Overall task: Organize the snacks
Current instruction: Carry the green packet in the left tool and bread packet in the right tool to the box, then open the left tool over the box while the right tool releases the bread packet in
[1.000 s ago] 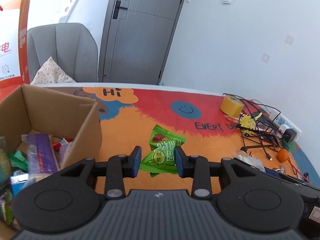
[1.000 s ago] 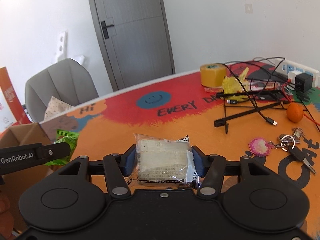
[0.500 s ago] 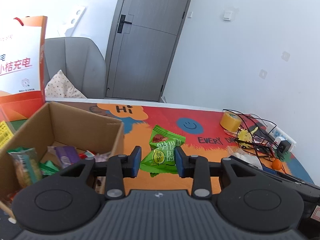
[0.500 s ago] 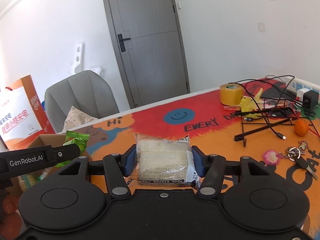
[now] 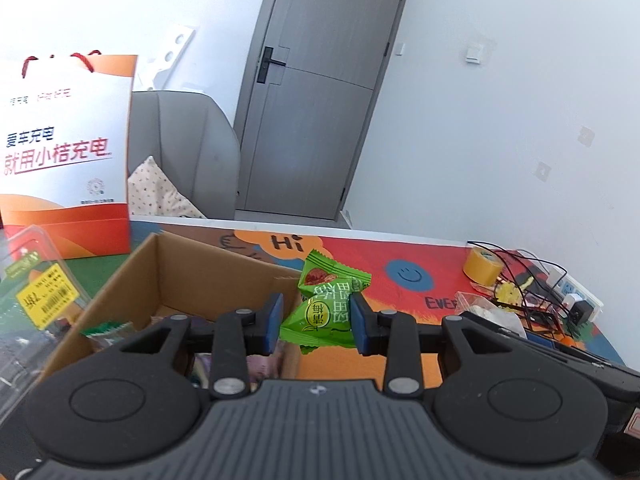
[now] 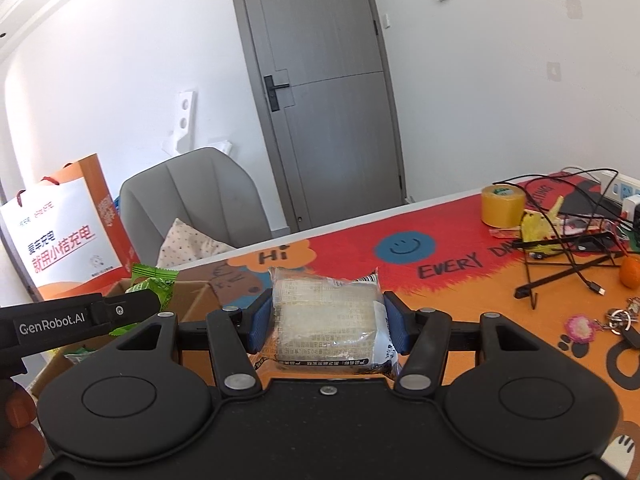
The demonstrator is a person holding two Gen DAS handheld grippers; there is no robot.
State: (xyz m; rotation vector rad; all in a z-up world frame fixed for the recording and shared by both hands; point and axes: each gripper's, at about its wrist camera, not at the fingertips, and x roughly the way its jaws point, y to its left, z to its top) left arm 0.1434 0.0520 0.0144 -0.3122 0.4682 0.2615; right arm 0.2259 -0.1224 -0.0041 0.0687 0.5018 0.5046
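My left gripper [image 5: 316,322] is shut on two green snack packets [image 5: 328,304] and holds them in the air over the right wall of the open cardboard box [image 5: 188,264], which holds several snacks. My right gripper [image 6: 326,320] is shut on a clear-wrapped pale snack bar pack [image 6: 328,320], held above the orange table mat to the right of the box [image 6: 192,292]. The left gripper [image 6: 120,312] with its green packets [image 6: 154,280] shows at the left of the right wrist view.
An orange-and-white paper bag [image 5: 68,152] stands behind the box, with a clear plastic container [image 5: 36,292] to the box's left. A grey chair [image 5: 184,152] is behind the table. A tape roll [image 6: 502,206], cables, a wire stand [image 6: 568,268], keys and an orange [image 6: 630,274] lie at right.
Both grippers have risen and moved left toward the box, each keeping its snack. The left gripper now hangs over the box's right wall.
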